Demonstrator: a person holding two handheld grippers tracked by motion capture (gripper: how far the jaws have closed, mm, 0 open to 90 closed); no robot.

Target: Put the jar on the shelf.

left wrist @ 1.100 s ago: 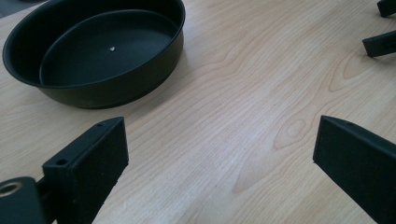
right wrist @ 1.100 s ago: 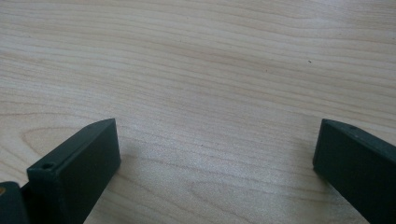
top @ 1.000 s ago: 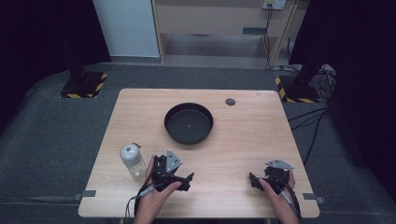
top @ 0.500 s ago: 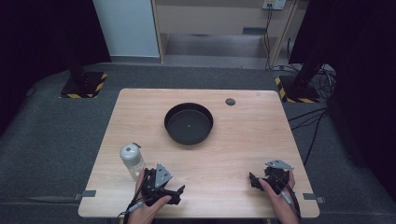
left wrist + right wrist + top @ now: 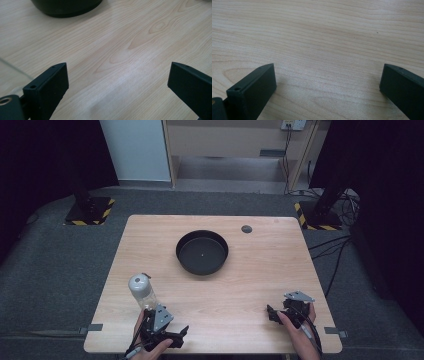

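Both grippers parked at the near edge, jaws spread, nothing grasped.

The left gripper (image 5: 172,337) sits near-left on the table (image 5: 260,285), jaws released over bare wood, just near of an upright clear bottle (image 5: 141,291) with a grey cap, likely the next thing to be taken. The right gripper (image 5: 274,315) rests near-right, jaws likewise released and empty, well apart from everything. A black round pan (image 5: 202,252) stands empty at centre-far, seemingly a receptacle. A small dark disc (image 5: 246,228) lies far-right.

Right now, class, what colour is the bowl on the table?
Black; the bowl shows best in the high view.
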